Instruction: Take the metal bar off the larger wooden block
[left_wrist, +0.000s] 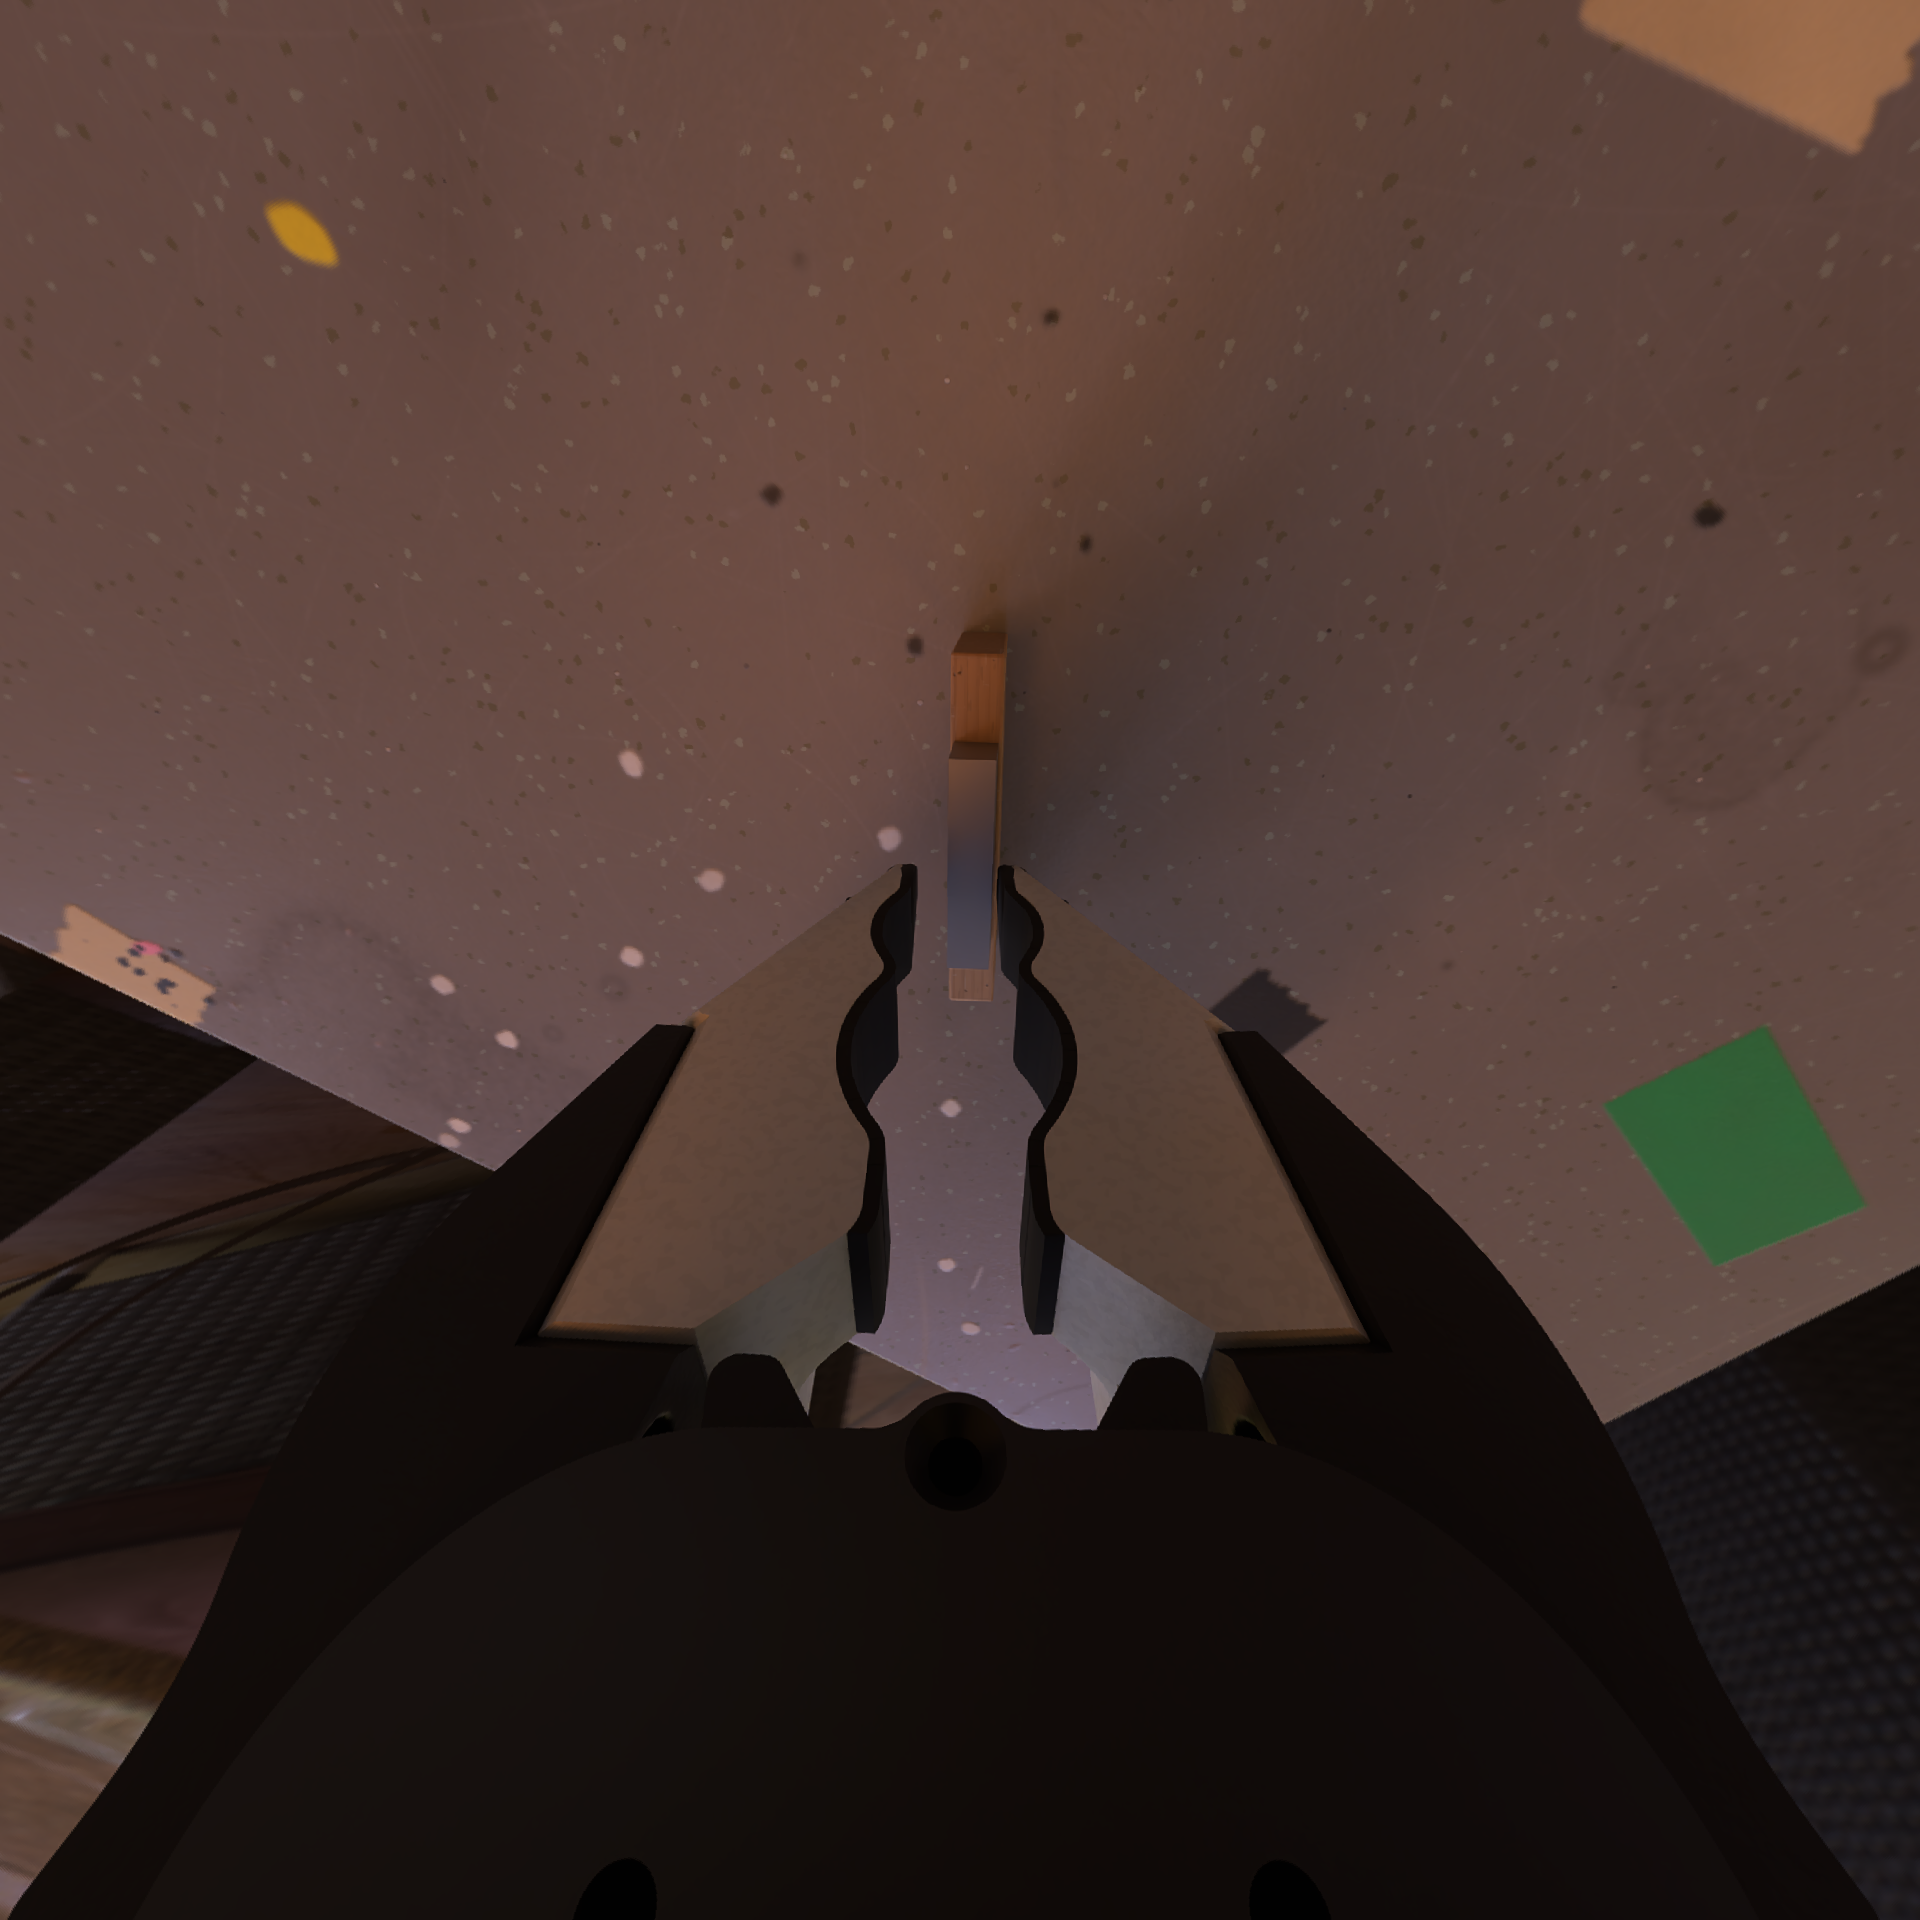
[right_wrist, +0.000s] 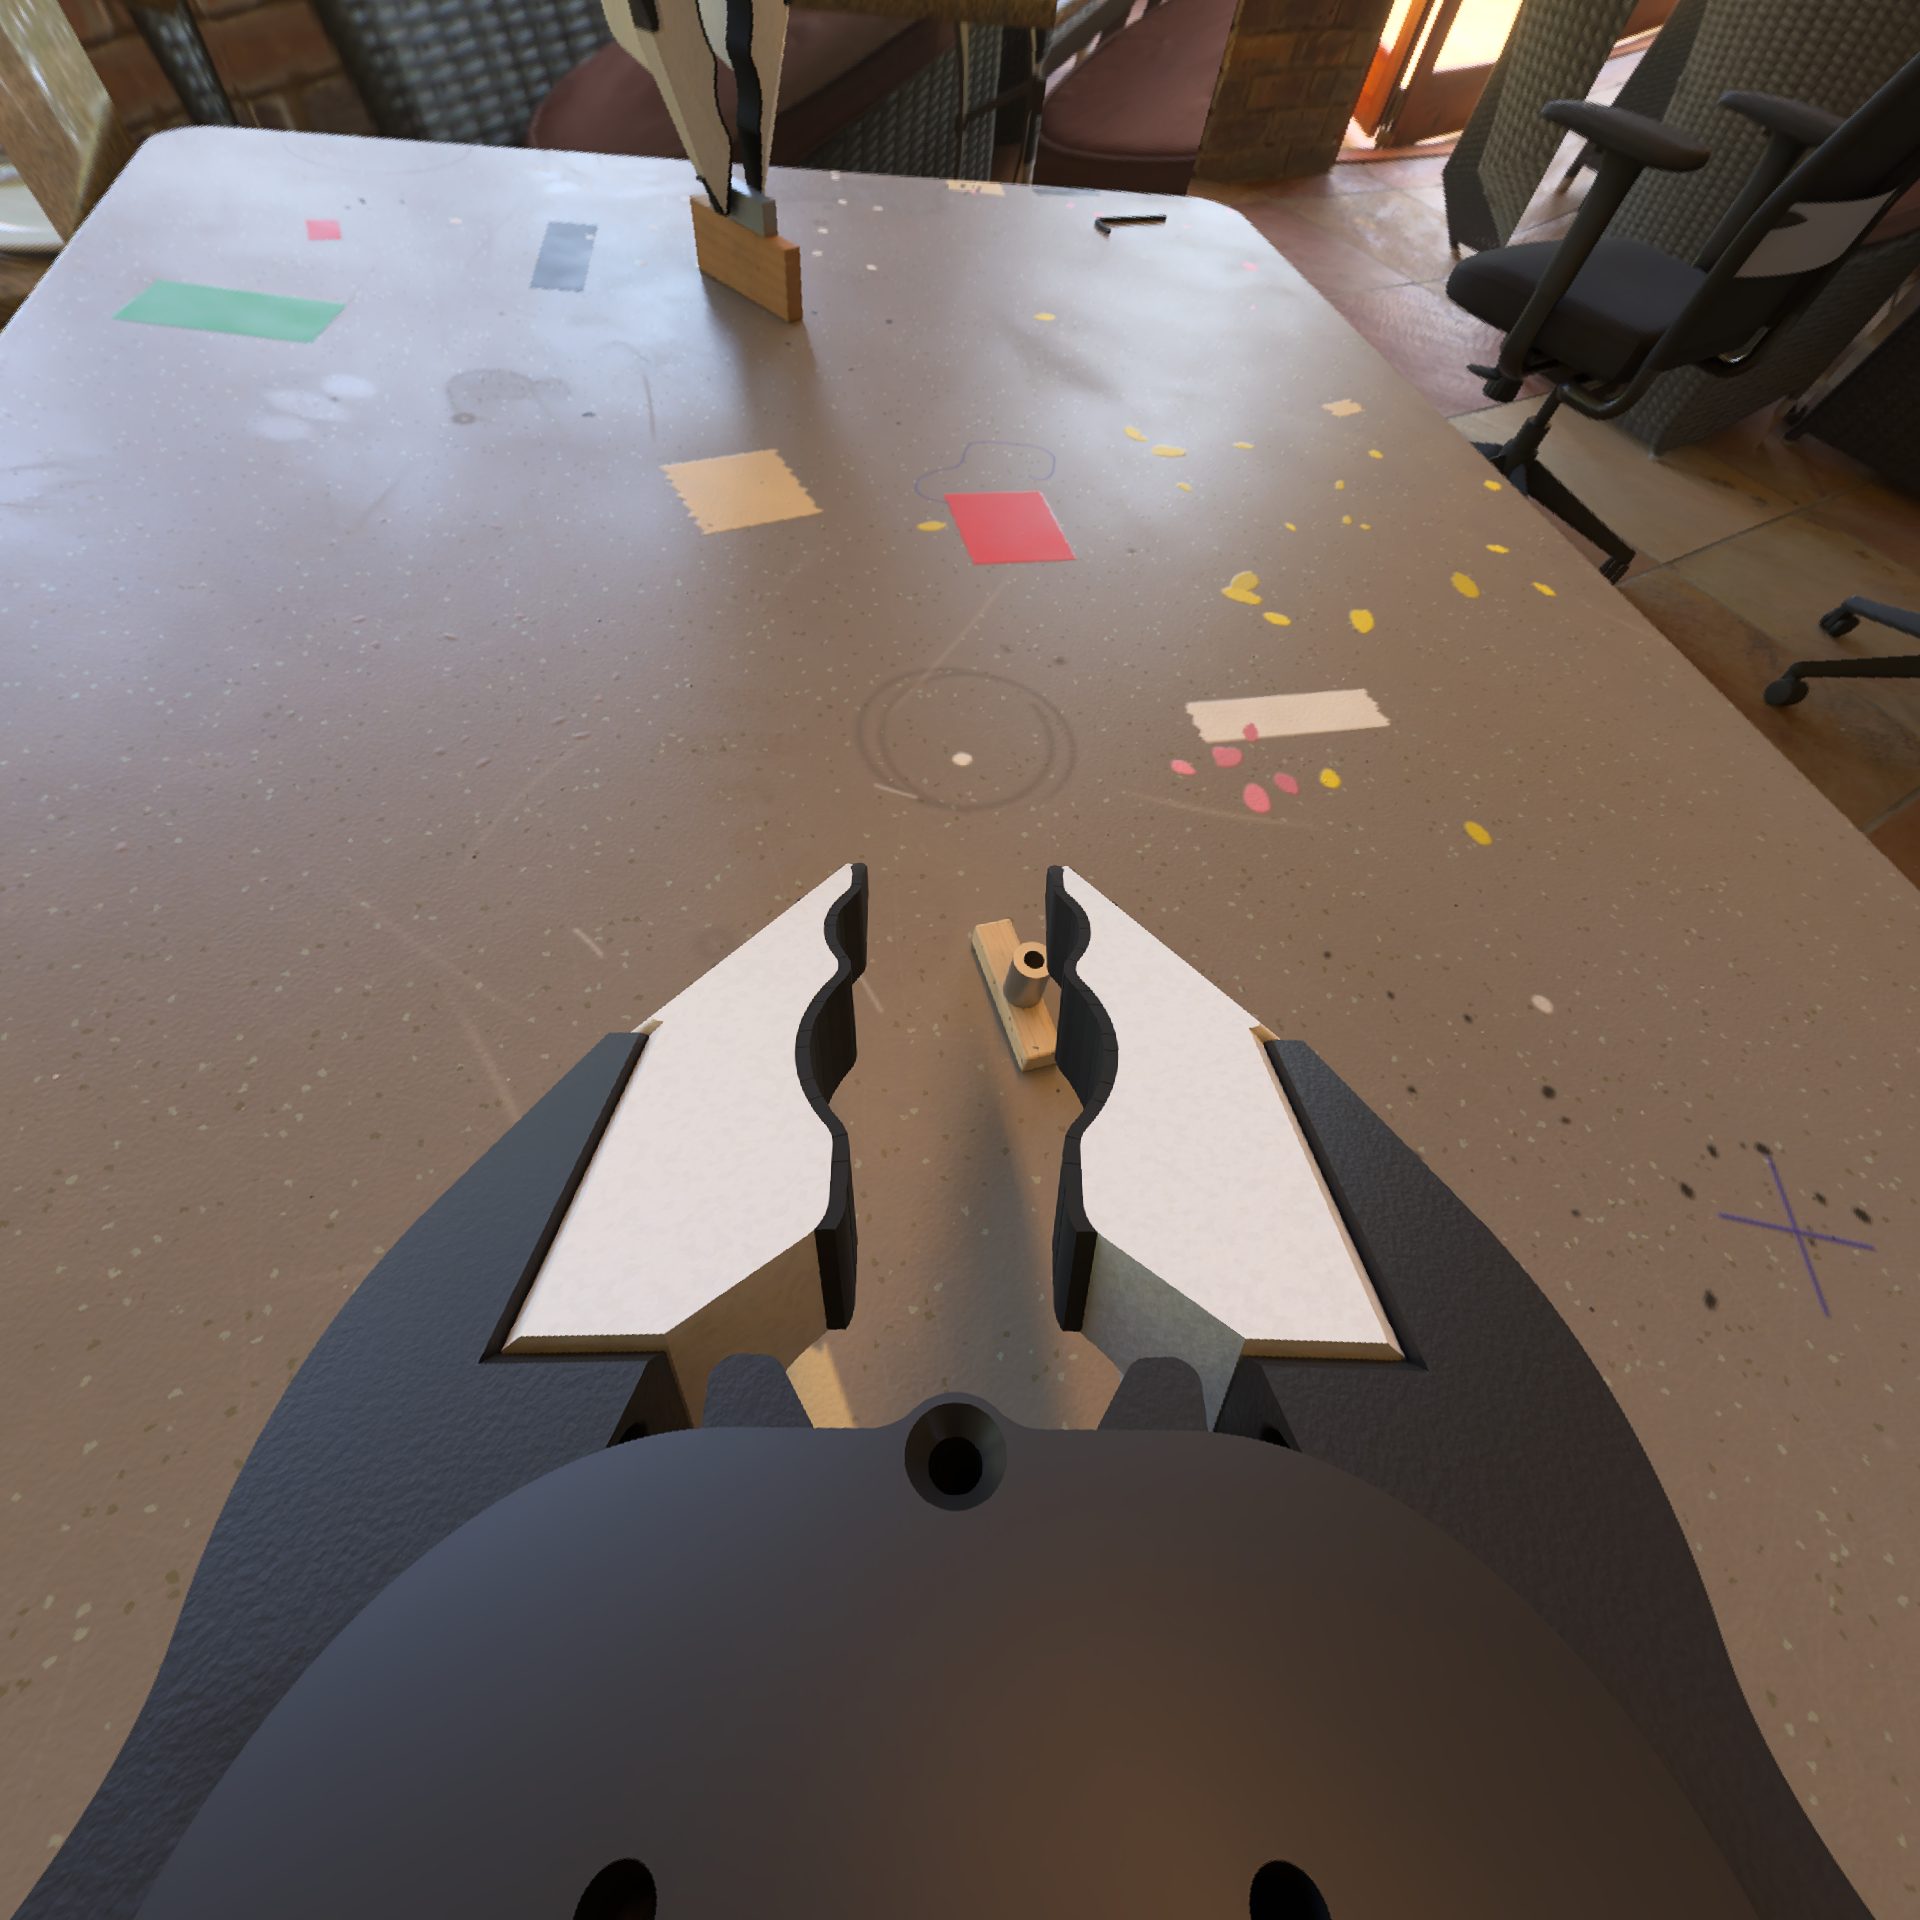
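Note:
In the left wrist view the larger wooden block (left_wrist: 978, 686) stands on edge on the table, with the grey metal bar (left_wrist: 971, 862) lying along its top. My left gripper (left_wrist: 956, 873) straddles the bar with its jaws narrow, and a thin gap shows on the bar's left. Far off in the right wrist view, the same left gripper (right_wrist: 740, 156) comes down over the bar (right_wrist: 756, 213) and the block (right_wrist: 750, 260). My right gripper (right_wrist: 956, 883) is open and empty. It hangs over a small wooden block (right_wrist: 1016, 1013) that carries a short metal cylinder (right_wrist: 1029, 975), close to its right finger.
The brown speckled table (right_wrist: 416, 727) carries flat patches: green (right_wrist: 231, 310), tan (right_wrist: 740, 490), red (right_wrist: 1008, 527) and white (right_wrist: 1286, 714). A black hex key (right_wrist: 1130, 221) lies near the far edge. Office chairs (right_wrist: 1621, 281) stand off the right side.

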